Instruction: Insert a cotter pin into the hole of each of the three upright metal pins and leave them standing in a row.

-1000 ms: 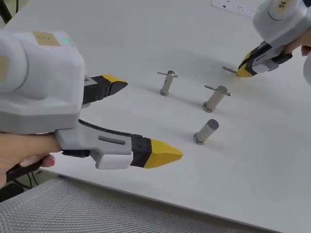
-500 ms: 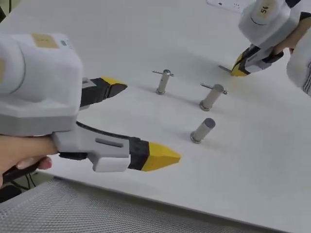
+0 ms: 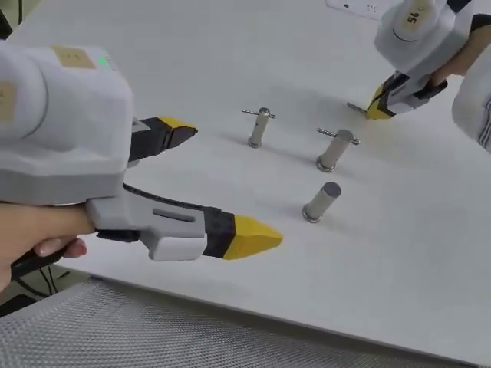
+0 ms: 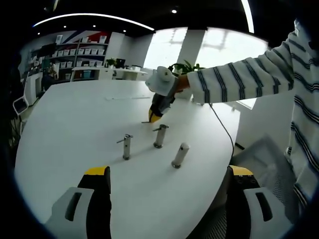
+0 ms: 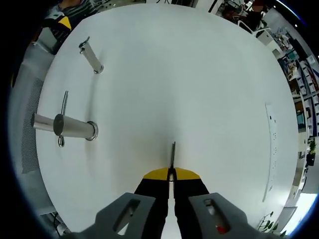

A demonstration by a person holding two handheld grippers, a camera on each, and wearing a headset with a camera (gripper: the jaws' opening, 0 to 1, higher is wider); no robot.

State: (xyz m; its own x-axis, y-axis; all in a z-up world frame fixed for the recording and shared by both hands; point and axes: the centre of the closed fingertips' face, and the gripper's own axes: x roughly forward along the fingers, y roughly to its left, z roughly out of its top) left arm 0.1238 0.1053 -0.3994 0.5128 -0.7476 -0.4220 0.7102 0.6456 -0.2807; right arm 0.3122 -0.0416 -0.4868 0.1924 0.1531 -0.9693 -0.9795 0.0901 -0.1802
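holding unchanged from a second ago: right claw [image 3: 374,111] clamped on the third cotter pin [image 5: 172,155], low at the far side of the white table [image 3: 192,46]; pick-up looks done, insertion pending. left claw [image 3: 234,184] spread wide, empty. left pin [image 3: 260,127] and right pin [image 3: 335,149] fitted; bare pin [image 3: 322,202] nearest. shelves [image 4: 79,52] and windows [image 4: 169,47] beyond.

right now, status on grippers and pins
Left gripper open. Right gripper shut on cotter pin. Far pin, middle pin fitted; near pin bare. Nothing in the way.

Three metal pins [image 3: 260,129] [image 3: 334,151] [image 3: 322,202], seemingly three cotters [image 3: 258,114] [image 3: 336,134] [image 3: 357,107]
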